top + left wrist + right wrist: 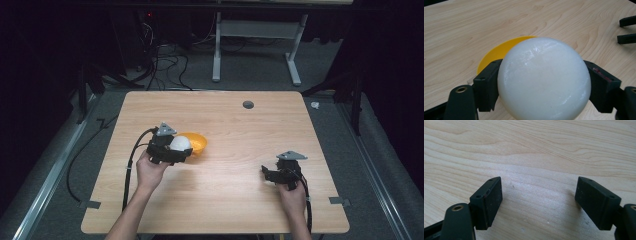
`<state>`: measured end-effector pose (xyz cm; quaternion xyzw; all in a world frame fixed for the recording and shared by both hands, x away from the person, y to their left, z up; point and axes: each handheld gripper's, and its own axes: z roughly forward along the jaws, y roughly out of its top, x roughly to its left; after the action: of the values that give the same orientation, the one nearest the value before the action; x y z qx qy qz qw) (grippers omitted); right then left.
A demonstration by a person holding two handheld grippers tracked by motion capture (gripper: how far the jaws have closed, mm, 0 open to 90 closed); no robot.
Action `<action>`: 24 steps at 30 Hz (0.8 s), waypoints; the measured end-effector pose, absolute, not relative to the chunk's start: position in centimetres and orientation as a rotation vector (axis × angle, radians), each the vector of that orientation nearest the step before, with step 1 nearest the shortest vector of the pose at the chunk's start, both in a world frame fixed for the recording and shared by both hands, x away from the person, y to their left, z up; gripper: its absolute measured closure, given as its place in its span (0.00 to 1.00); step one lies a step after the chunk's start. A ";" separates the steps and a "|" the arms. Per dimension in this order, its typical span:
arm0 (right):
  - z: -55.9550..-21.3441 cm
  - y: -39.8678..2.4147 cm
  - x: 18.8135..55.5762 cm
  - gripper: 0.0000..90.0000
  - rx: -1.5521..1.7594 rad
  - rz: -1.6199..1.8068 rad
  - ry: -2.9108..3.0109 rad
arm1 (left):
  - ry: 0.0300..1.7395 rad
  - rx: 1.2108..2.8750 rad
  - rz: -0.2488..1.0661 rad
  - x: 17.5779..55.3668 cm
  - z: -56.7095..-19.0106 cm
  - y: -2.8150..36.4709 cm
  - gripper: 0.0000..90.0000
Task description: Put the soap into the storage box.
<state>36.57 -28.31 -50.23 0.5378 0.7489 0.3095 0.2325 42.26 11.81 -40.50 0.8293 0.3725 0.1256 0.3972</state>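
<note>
**High view: one white ball, one orange bowl, two tools**

High view count: one white ball (180, 143), one orange bowl (196, 142), and two tools on one wooden tabletop (240, 200). A single dark round spot (248, 104) sits near the far edge of the wood.

My left tool (176, 152) has the ball clamped between its two jaws, spread wide to take its full width. In the left gripper view the ball (544, 78) bulges well above both black pads (487, 83), which press on its sides. The bowl (499, 52) lies just behind and below the ball, partly covered by it; whether the ball touches the bowl's rim I cannot tell. My left hand (150, 171) grips the tool from behind.

My right tool (272, 175) is well apart, near the right front of the tabletop, held by my right hand (292, 195). In the right gripper view its jaws stand wide open over bare wood (536, 152), with nothing between the pads (490, 200).
</note>
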 end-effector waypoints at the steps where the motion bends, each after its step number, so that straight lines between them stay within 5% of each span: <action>1: -50.2 -28.3 36.6 0.25 1.479 0.851 2.058 | 0.941 2.103 0.319 42.3 -40.5 11.7 0.27; 24: -50.2 -28.3 36.6 0.25 1.481 0.854 2.059 | 0.974 2.117 0.318 44.8 -40.9 10.3 0.27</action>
<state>36.56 -28.34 -50.22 0.5384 0.7487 0.3105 0.2307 44.79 10.35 -40.85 0.8310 0.3821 0.1248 0.3846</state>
